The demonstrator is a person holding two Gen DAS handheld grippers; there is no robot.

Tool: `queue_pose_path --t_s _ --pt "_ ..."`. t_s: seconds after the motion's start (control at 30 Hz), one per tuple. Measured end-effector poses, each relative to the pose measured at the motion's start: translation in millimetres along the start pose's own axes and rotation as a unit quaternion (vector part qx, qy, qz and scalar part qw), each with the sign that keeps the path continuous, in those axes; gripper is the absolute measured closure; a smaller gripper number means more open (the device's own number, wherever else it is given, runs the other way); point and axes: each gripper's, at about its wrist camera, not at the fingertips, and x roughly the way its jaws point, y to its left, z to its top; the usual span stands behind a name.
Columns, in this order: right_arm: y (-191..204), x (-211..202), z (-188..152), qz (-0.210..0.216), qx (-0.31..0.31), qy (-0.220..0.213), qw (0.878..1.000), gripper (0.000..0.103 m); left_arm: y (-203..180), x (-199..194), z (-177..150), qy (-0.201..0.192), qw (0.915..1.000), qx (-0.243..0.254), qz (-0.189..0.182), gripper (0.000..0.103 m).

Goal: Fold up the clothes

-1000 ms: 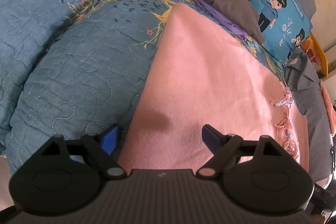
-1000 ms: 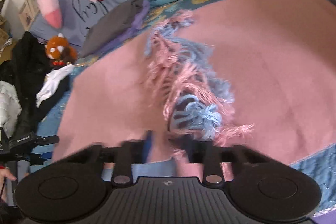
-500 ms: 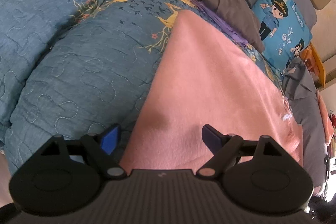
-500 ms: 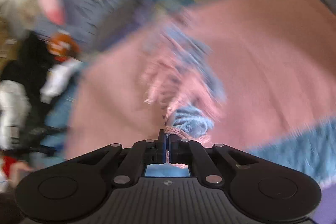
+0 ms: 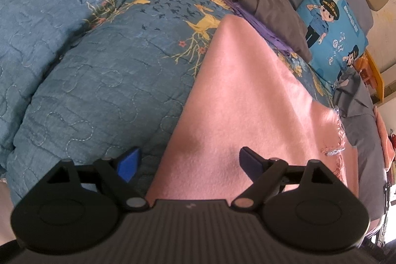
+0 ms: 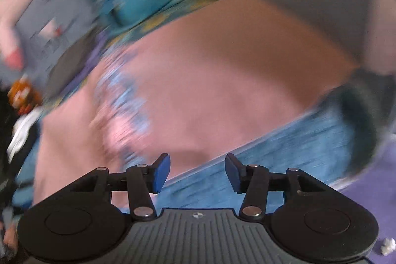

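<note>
Pink scarf (image 5: 247, 100) lying flat on the blue quilt (image 5: 99, 81) of the bed, its long edge running from about 6 o'clock up to 12 o'clock in the left wrist view; you have it spread smooth so that a fold line can be chosen freely. Your left gripper (image 5: 189, 162) sits low over the near end of the scarf with its fingers wide apart, one pad over the quilt at 9 o'clock and the other over the pink cloth at 3 o'clock, so the jaws straddle the scarf's edge without pinching it. Your right gripper (image 6: 196, 172) likewise has its fingers spread and holds nothing; its view is smeared by motion, but the tasselled fringe (image 6: 121, 100) shows at 10 o'clock, lying on top of the pink cloth. A folded grey garment (image 5: 269, 9) lies at 1 o'clock beyond the scarf, well clear of the working area. Judged from this layout, the next grasp probably falls on a near corner.
</note>
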Motion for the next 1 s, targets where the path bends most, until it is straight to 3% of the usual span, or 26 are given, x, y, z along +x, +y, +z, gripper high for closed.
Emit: queue_pose_path --t_s 0.13,0.23,0.33,0.4,0.57,0.63,0.67,0.7,0.9,0.93,1.0 --pt "-1.6 2.1 20.3 0.012 0.006 -0.024 1.000 0.053 -7.0 5.5 -0.9 0.008 0.9996 0.020 0.017 0.014" --pt "38.5 21.5 42.0 0.072 -0.044 -0.042 0.996 0.051 -11.9 8.5 -2.1 0.011 0.9989 0.035 0.029 0.013" --pt "96.8 61.7 68.9 0.124 -0.126 -0.059 0.983 0.041 -13.0 10.0 -2.9 0.013 0.9986 0.040 0.032 0.013" --pt "130.5 94.5 86.3 0.135 -0.164 -0.051 0.976 0.041 -11.9 10.2 -2.7 0.014 0.9988 0.038 0.029 0.013" --pt "186.8 171.6 119.6 0.123 -0.186 -0.005 0.975 0.042 -8.1 10.5 -0.7 0.014 0.9993 0.027 0.020 0.011" --pt "193.8 187.9 123.9 0.107 -0.185 0.007 0.977 0.053 -7.2 10.8 -0.1 0.014 0.9995 0.024 0.017 0.011" --pt "195.5 191.8 124.8 0.106 -0.183 0.011 0.977 0.079 -6.9 11.0 0.4 0.014 0.9995 0.023 0.016 0.010" --pt "195.9 189.2 124.6 0.109 -0.180 0.005 0.978 0.098 -6.5 11.0 0.4 0.014 0.9995 0.022 0.015 0.010" --pt "198.0 149.7 129.3 0.078 -0.192 -0.084 0.975 0.099 -6.6 11.3 0.1 0.012 0.9997 0.020 0.012 0.009" --pt "199.7 152.9 131.3 0.070 -0.197 -0.077 0.975 0.099 -7.3 11.6 0.0 0.012 0.9996 0.022 0.013 0.009" --pt "202.3 172.9 135.2 0.058 -0.201 -0.024 0.978 0.098 -8.7 12.4 -0.4 0.012 0.9995 0.026 0.016 0.009"
